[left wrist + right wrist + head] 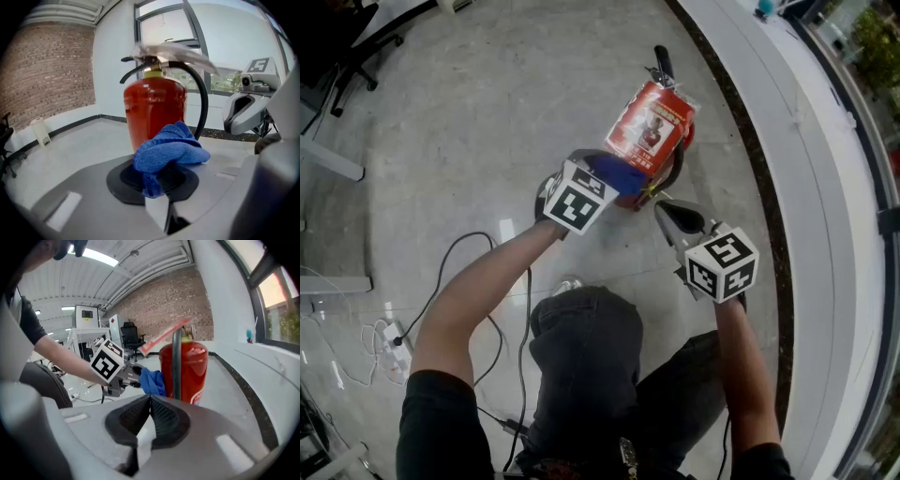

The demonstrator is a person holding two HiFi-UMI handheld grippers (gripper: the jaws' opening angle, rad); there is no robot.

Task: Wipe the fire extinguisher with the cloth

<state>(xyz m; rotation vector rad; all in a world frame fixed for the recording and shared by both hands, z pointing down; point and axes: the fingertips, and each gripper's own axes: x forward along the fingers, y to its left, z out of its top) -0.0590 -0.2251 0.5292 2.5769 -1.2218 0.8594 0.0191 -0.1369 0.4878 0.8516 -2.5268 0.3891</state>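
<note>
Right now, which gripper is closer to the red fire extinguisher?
Left. The left gripper, holding the cloth, is beside the fire extinguisher; the right gripper hangs farther back.

The fire extinguisher (652,131) stands on the floor (487,112) in front of the person. The cloth (168,147) sits between the jaws of the left gripper (611,181), just beside the extinguisher's near side. The right gripper (664,211) is to the right of the left one, near the extinguisher but apart from it. A long ledge (787,122) runs along the right. On the floor to the left lie cables (464,248) and a power strip (394,349). A chair (347,56) stands far off behind them.
</note>
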